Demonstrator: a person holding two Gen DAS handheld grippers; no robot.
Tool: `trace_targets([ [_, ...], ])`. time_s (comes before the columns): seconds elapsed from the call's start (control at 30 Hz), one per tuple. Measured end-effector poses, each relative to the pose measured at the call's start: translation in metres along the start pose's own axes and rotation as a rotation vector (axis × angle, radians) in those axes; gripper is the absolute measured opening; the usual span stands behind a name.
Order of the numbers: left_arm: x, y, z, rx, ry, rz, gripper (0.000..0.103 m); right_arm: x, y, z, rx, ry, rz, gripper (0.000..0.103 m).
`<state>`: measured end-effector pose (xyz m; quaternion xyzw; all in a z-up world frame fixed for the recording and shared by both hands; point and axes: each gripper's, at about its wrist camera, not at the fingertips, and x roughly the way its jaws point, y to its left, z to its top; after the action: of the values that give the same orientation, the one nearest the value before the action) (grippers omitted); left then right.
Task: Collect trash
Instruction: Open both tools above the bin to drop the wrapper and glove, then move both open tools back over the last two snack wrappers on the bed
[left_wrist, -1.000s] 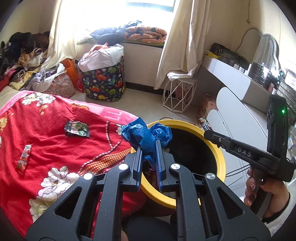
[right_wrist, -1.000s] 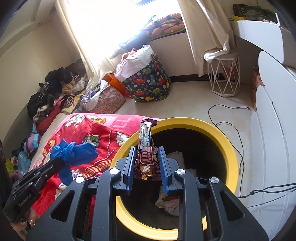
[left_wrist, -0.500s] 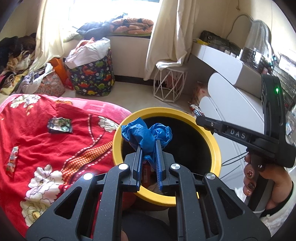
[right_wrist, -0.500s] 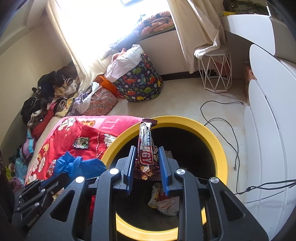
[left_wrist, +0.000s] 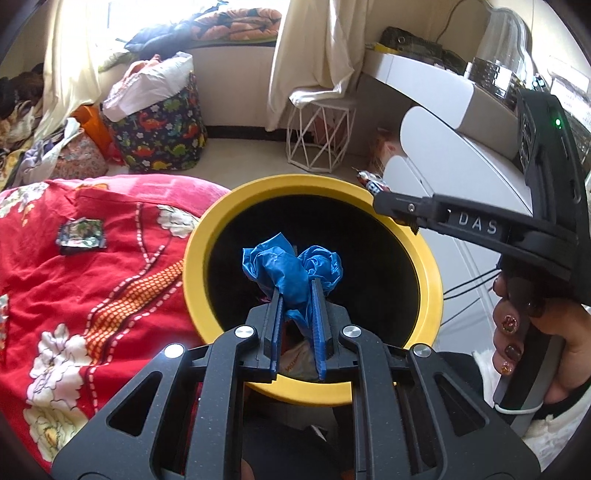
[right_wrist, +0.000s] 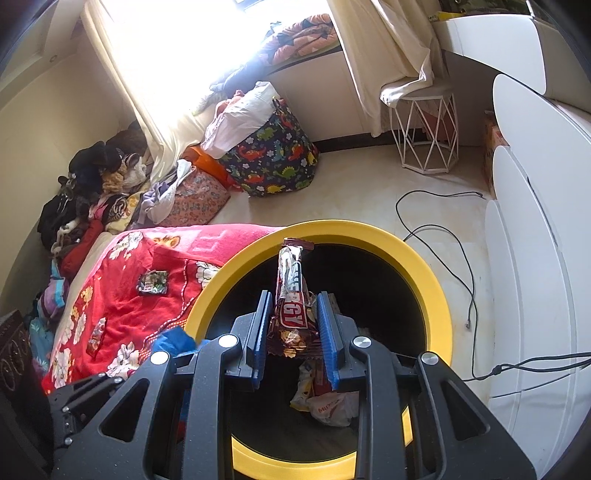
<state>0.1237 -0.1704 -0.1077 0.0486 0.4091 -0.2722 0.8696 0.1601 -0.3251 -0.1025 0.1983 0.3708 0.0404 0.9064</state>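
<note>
Bin rim (left_wrist: 192, 254) yellow, inside black. Crumpled glove (left_wrist: 291, 269) blue. Snack wrapper (right_wrist: 291, 306) brown-silver, white letters. Bed blanket (left_wrist: 92, 288) red, white flowers, at 9 o'clock. Fabric basket (right_wrist: 277, 158) navy, dinosaur print, at 12 o'clock.

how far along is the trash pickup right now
Done: some wrappers already lie in the yellow-rimmed bin. In hand: the left gripper holds crumpled blue plastic and the right gripper a snack bar wrapper, both over the bin. Left: two wrappers on the red blanket.
</note>
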Motion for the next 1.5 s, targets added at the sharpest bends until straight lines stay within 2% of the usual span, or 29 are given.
trace_targets([
  [0.07, 0.001, 0.0, 0.0, 0.002, -0.004, -0.001, 0.013, 0.0, -0.002, 0.0, 0.006, -0.001, 0.002, 0.026],
  [0.1, 0.001, 0.001, 0.0, -0.002, -0.005, -0.004, 0.02, 0.001, -0.003, 0.0, 0.008, -0.001, -0.002, 0.033],
  [0.13, 0.001, 0.002, 0.0, -0.009, -0.007, -0.007, 0.03, 0.001, -0.005, -0.001, 0.014, -0.003, -0.006, 0.042],
  [0.17, 0.001, 0.003, -0.001, -0.014, -0.013, -0.003, 0.037, 0.001, -0.006, -0.001, 0.02, -0.005, -0.004, 0.045],
  [0.23, -0.002, 0.005, -0.001, -0.022, -0.03, 0.001, 0.063, 0.001, -0.007, -0.002, 0.031, -0.008, -0.008, 0.052],
  [0.27, -0.004, 0.007, -0.001, -0.029, -0.04, 0.003, 0.069, 0.0, -0.007, -0.003, 0.029, -0.009, -0.014, 0.055],
  [0.3, -0.007, 0.009, -0.001, -0.039, -0.05, 0.007, 0.081, 0.0, -0.007, -0.003, 0.027, -0.014, -0.017, 0.058],
  [0.33, -0.01, 0.012, 0.001, -0.05, -0.062, 0.015, 0.086, -0.001, -0.005, -0.004, 0.023, -0.022, -0.018, 0.059],
  [0.47, -0.024, 0.021, 0.004, -0.075, -0.112, 0.054, 0.091, -0.004, 0.003, -0.005, -0.003, -0.046, -0.026, 0.066],
  [0.63, -0.045, 0.035, 0.008, -0.102, -0.184, 0.113, 0.092, -0.011, 0.017, -0.004, -0.042, -0.08, 0.001, 0.072],
  [0.93, -0.084, 0.069, 0.011, -0.157, -0.299, 0.248, 0.092, -0.019, 0.068, 0.002, -0.15, -0.118, 0.081, 0.077],
  [1.27, -0.111, 0.119, 0.002, -0.251, -0.344, 0.341, 0.092, 0.0, 0.121, 0.005, -0.241, -0.091, 0.14, 0.077],
  [1.5, -0.123, 0.159, -0.011, -0.306, -0.348, 0.422, 0.092, 0.032, 0.165, 0.011, -0.325, -0.053, 0.161, 0.078],
])
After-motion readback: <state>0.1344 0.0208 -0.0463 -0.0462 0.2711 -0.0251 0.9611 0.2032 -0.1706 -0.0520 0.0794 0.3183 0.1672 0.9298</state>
